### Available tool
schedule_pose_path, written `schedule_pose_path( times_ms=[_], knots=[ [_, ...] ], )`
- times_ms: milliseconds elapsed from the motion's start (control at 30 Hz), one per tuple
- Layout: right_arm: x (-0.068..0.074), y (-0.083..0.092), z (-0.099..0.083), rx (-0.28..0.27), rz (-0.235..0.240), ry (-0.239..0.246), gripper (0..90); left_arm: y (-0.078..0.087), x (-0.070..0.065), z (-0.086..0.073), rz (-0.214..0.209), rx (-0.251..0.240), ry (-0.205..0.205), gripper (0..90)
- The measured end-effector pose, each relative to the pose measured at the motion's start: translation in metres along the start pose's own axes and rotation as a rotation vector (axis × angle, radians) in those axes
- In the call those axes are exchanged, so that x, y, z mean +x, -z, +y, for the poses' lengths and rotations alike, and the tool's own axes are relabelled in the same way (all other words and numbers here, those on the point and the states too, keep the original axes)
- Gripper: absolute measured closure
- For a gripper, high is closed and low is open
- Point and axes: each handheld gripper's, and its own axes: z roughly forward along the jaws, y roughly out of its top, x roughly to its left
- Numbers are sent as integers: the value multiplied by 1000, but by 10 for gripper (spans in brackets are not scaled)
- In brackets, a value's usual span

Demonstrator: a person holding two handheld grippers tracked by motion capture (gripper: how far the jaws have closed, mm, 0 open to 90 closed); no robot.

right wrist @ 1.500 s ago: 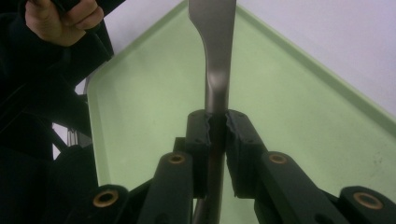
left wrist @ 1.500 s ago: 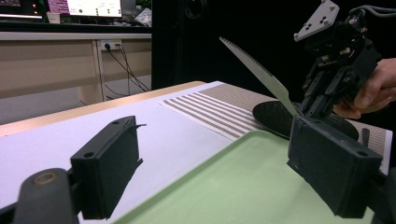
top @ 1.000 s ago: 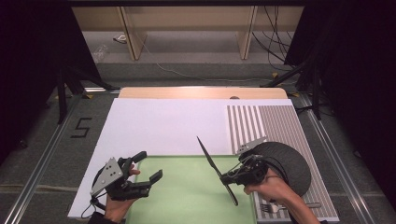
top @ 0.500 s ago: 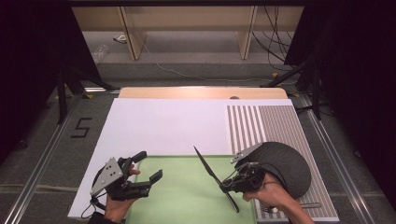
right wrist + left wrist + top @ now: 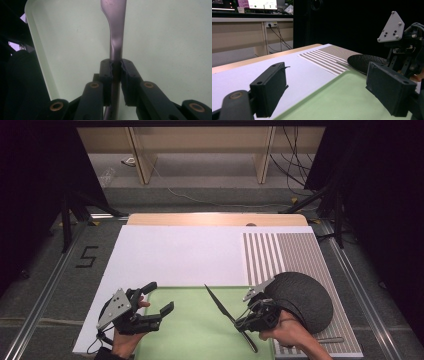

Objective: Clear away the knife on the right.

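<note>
Knife (image 5: 227,315) over tray (image 5: 195,330), plate (image 5: 305,300) rightward

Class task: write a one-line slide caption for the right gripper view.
Right gripper clamps a table knife above the green tray.

Left gripper (image 5: 159,304): black body, two flat block jaws with small round holes; brass-coloured rivet at link joint; grey three-cornered plate with dark screws on top; black cable below; right gripper (image 5: 116,65): black linkage, brass-ringed pivots, ridged pads; grey plate above.
</note>
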Motion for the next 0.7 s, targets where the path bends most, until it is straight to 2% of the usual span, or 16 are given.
schedule_pose_path(
  times_ms=[367, 700],
  knots=[
    [7, -7, -2, 75, -7, 17, 803, 0, 0, 0, 1, 1, -1, 161],
    [12, -17, -3, 175, -39, 56, 802, 0, 0, 0, -2, -1, 0, 161]
  ],
)
